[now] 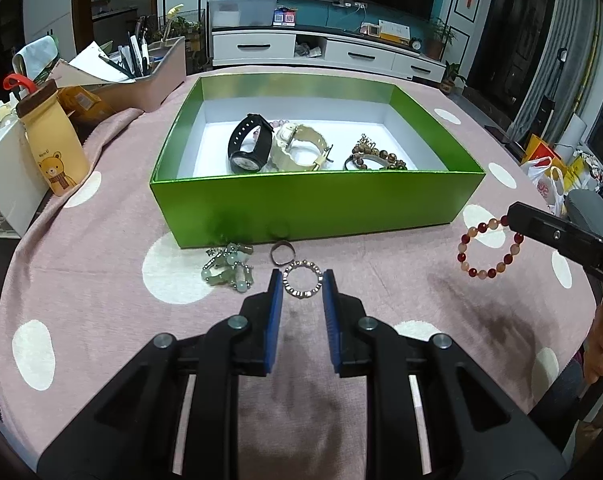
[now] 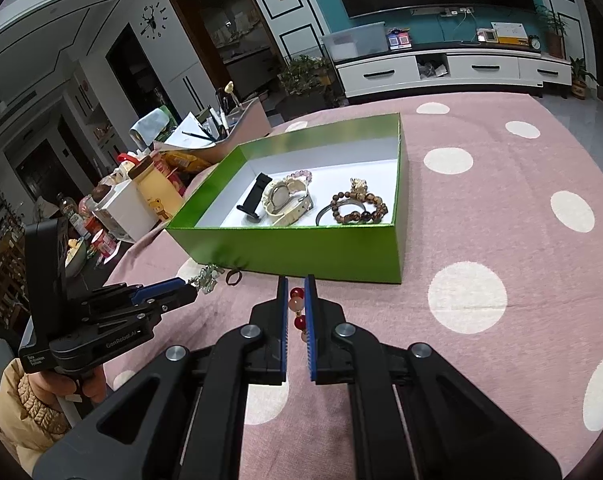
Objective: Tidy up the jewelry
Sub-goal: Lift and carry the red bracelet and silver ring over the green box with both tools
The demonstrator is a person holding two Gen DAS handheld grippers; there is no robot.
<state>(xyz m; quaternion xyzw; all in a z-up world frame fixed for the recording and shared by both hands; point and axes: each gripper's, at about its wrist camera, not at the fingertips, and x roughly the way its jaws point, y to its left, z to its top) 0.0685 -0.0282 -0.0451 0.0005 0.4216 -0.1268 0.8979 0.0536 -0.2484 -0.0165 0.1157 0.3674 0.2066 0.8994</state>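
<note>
A green box (image 1: 301,208) (image 2: 285,248) stands on the pink dotted cloth. It holds a black watch (image 1: 249,144), a cream watch (image 1: 297,146) and brown bead bracelets (image 1: 375,156). My left gripper (image 1: 302,280) (image 2: 192,290) is shut on a silver beaded bracelet (image 1: 297,294) just in front of the box. A pile of jade-green jewelry (image 1: 229,268) and a brown ring (image 1: 282,253) (image 2: 233,278) lie beside it. My right gripper (image 2: 296,284) (image 1: 511,220) is shut on a red and peach bead bracelet (image 1: 489,248) (image 2: 295,304), which hangs above the cloth to the right of the box.
A yellow bear bottle (image 1: 57,148), a white box (image 1: 5,184) and a pen holder (image 1: 153,76) crowd the table's left side. Plastic bags (image 1: 549,180) sit beyond the right edge. A hand (image 2: 61,392) holds the left gripper's handle.
</note>
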